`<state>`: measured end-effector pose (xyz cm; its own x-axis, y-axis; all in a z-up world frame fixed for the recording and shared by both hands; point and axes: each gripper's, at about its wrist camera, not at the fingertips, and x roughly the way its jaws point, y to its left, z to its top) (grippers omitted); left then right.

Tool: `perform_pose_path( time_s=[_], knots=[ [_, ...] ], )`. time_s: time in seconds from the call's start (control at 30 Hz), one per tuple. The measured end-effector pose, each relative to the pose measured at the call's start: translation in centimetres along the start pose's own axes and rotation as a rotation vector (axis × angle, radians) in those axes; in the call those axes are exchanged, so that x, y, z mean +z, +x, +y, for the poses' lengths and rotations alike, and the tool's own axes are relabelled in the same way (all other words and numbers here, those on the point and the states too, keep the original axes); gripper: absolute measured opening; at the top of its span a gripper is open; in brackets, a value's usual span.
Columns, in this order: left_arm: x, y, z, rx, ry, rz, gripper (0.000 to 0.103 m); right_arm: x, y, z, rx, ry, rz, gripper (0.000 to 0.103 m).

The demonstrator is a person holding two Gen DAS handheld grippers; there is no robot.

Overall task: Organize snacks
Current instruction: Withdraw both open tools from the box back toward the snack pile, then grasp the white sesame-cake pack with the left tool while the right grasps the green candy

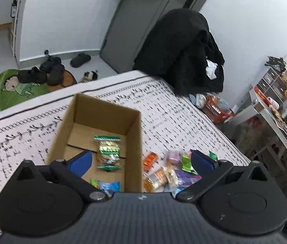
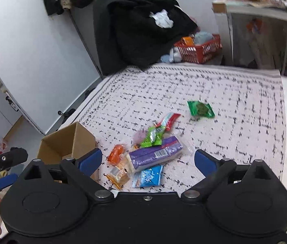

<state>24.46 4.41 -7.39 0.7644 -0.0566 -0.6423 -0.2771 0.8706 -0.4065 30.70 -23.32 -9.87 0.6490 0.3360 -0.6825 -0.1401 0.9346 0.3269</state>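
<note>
An open cardboard box stands on the patterned cloth; it also shows in the right wrist view. Inside lie a green-striped snack bag and a blue packet. My left gripper is open and empty above the box's near right wall. A pile of snacks lies right of the box. My right gripper is open and empty over that pile: a purple pack, a blue packet, an orange packet, light green wrappers. A dark green packet lies apart, farther out.
A chair draped in black clothes stands at the table's far edge. A red basket sits on the floor beyond. A cluttered shelf unit stands to the right. Shoes lie on the floor. The left gripper shows at the left edge.
</note>
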Motion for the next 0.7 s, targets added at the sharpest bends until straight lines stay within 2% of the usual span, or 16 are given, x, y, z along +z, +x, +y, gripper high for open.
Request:
perform_pose_path(
  time_s=[0.17, 0.3, 0.43, 0.57, 0.7],
  knots=[
    [-0.7, 0.0, -1.3, 0.001, 0.034, -0.018, 0.103, -0.1, 0.5, -1.7, 0.003, 0.007, -0.001, 0.099],
    [-1.0, 0.4, -2.2, -0.027, 0.049, -0.018, 0.102, 0.0, 1.3, -2.9, 0.012, 0.014, 0.006, 0.098],
    [-1.7, 1.3, -3.2, -0.034, 0.068, -0.006, 0.101, -0.1, 2.2, -4.2, 0.029, 0.034, 0.023, 0.094],
    [-2.8, 2.3, -4.5, -0.044, 0.093, 0.015, 0.096, -0.4, 2.8, -5.4, 0.043, 0.047, 0.046, 0.091],
    [-4.2, 3.1, -5.6, -0.017, 0.081, 0.042, 0.09, -0.5, 3.3, -6.5, 0.064, 0.06, 0.059, 0.091]
  ],
)
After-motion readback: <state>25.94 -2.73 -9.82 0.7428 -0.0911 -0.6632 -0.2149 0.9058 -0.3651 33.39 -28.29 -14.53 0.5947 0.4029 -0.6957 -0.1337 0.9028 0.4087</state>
